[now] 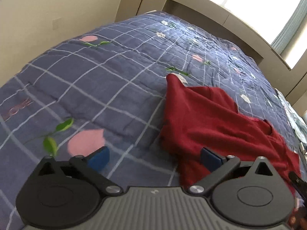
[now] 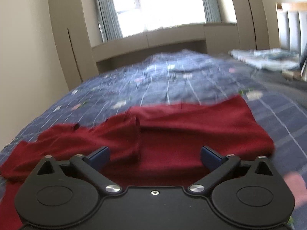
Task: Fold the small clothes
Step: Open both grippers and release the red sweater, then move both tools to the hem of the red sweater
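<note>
A dark red garment (image 1: pixel 213 118) lies rumpled on the blue checked quilt (image 1: pixel 99 80), one corner raised in a peak at its far end. My left gripper (image 1: pixel 153 159) is open and empty, over the garment's left edge, its right finger above the red cloth. In the right wrist view the same garment (image 2: pixel 191 130) lies spread across the quilt (image 2: pixel 172 76), with a fold ridge down its middle. My right gripper (image 2: pixel 154 158) is open and empty, low over the garment's near part. This view is blurred.
The bed runs up to a beige window ledge (image 2: pixel 149 38) and tall beige panels (image 2: pixel 65 38). A pale patterned cloth pile (image 2: pixel 268 59) lies at the far right of the bed. A beige wall (image 1: pixel 48 19) borders the bed's left side.
</note>
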